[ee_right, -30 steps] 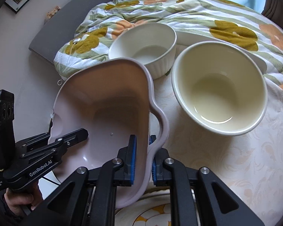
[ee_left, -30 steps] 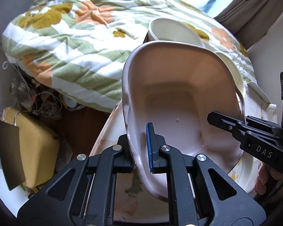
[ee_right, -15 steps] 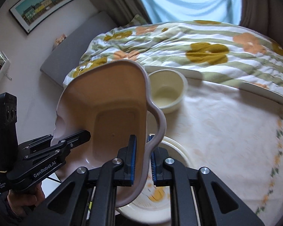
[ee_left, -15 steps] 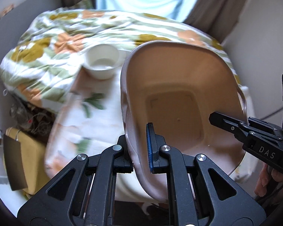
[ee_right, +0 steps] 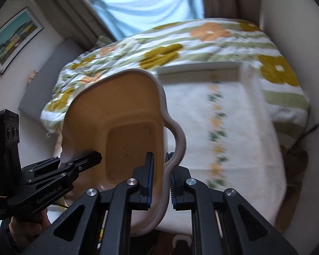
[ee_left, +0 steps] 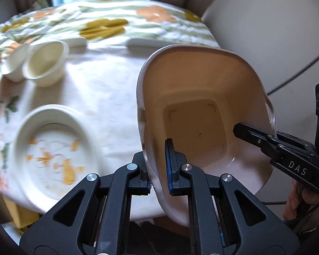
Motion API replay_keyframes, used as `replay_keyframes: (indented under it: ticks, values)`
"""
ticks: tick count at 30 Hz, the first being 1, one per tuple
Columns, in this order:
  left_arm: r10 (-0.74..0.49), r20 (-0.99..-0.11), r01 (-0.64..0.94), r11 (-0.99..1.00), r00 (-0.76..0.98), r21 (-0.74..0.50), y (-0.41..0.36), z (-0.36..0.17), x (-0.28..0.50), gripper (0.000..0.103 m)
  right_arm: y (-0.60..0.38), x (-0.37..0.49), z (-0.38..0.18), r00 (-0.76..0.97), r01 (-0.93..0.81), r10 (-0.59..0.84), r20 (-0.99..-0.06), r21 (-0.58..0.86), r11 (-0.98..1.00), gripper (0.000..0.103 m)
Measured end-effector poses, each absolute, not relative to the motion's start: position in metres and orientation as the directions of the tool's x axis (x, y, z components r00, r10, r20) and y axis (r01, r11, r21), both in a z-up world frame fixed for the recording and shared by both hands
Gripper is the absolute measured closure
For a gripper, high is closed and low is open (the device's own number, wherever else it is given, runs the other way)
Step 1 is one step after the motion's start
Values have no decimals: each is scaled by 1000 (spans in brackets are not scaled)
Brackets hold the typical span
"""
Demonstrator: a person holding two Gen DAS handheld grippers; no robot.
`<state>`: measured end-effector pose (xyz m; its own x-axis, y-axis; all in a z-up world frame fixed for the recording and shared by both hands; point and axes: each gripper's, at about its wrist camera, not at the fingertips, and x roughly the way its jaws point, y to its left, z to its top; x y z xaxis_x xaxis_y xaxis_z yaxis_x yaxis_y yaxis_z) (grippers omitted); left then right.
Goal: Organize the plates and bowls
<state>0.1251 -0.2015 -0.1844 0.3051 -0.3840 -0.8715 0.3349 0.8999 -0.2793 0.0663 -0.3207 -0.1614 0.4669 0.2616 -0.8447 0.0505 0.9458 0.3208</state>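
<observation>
Both grippers hold one large pink rectangular dish (ee_left: 202, 114), lifted in the air and tilted, above the table's near right part. My left gripper (ee_left: 159, 167) is shut on its left rim. My right gripper (ee_right: 160, 176) is shut on its right rim beside the looped handle (ee_right: 177, 140); it also shows in the left wrist view (ee_left: 253, 136). On the table, in the left wrist view, lie a cream plate with orange flowers (ee_left: 53, 153), a cream bowl (ee_left: 45, 63) and a smaller white bowl (ee_left: 14, 63) at the far left.
The table has a pale floral cloth (ee_left: 108, 97). A flowered quilt on a bed (ee_right: 180, 48) lies behind it. A white wall (ee_left: 276, 31) is close on the right. A long white tray edge (ee_left: 151, 42) lies along the table's far side.
The pink dish has been lifted up and carried to the right, held by both grippers. The bowls and plate now lie farther off to the left. Both views are blurred by motion.
</observation>
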Motion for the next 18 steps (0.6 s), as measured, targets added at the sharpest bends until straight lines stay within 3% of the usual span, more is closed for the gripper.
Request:
replay_keyframes:
  ticks: [9, 18]
  values:
    - [-370, -906, 382, 883, 207, -273, -254, -251, 143, 94, -375, 70, -222, 429, 156, 227, -874, 319, 935, 91]
    - [-338, -921, 381, 891, 196, -246, -266, -277, 156, 94, -380, 80, -252, 421, 164, 232, -877, 326, 931, 91]
